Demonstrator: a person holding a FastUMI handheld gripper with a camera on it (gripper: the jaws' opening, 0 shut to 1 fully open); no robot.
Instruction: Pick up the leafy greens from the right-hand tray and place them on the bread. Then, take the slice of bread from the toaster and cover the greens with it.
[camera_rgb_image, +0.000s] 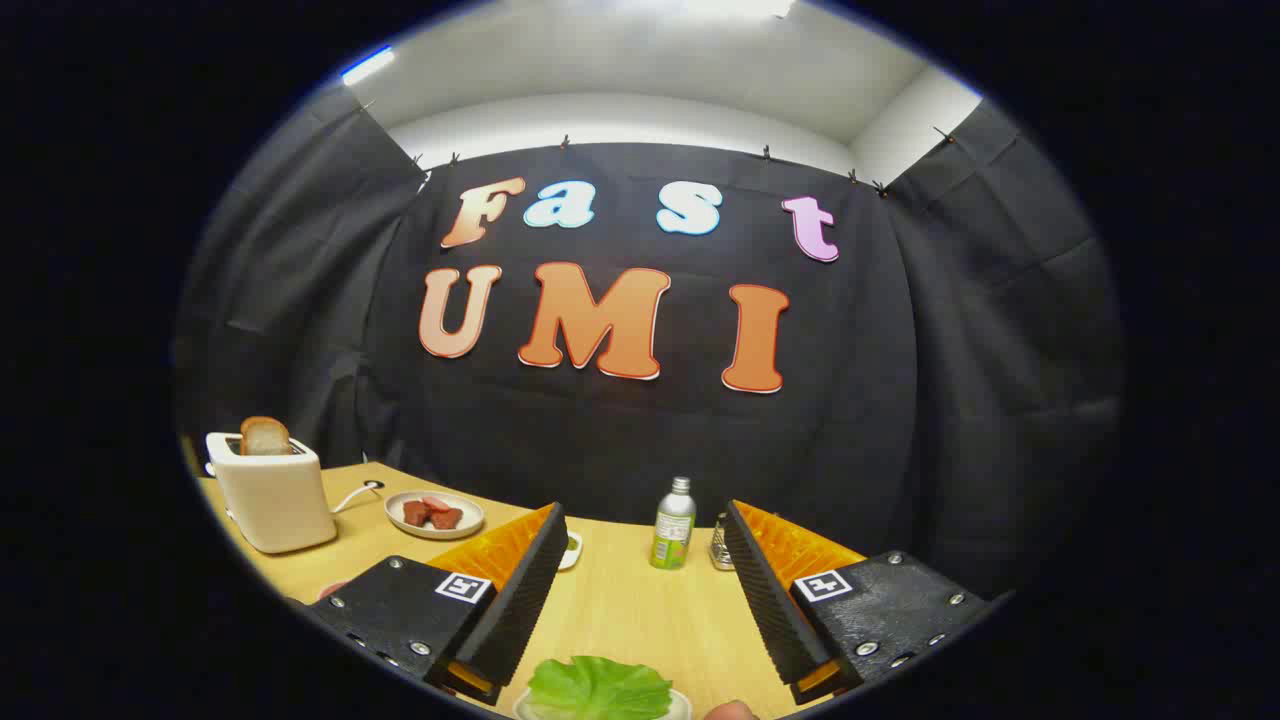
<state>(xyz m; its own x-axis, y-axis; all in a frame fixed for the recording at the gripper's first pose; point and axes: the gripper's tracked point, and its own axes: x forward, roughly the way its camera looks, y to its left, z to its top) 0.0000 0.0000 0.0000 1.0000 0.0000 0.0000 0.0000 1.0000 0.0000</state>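
From my seat, the toaster (272, 495) stands far off to the left with the bread slice (265, 436) poking out of its slot, and a plate of meat pieces (434, 514) lies just beside it. Coming right, my gripper (640, 540) has its fingers spread wide and empty, and the leafy greens (600, 688) lie on a small dish low between them, nearer than the tips. Beyond the right finger stand a bottle (674, 523) and a small shaker (722, 545). My worry: diving in from this height, I could pinch only a leaf edge and tear it, or nudge the dish.
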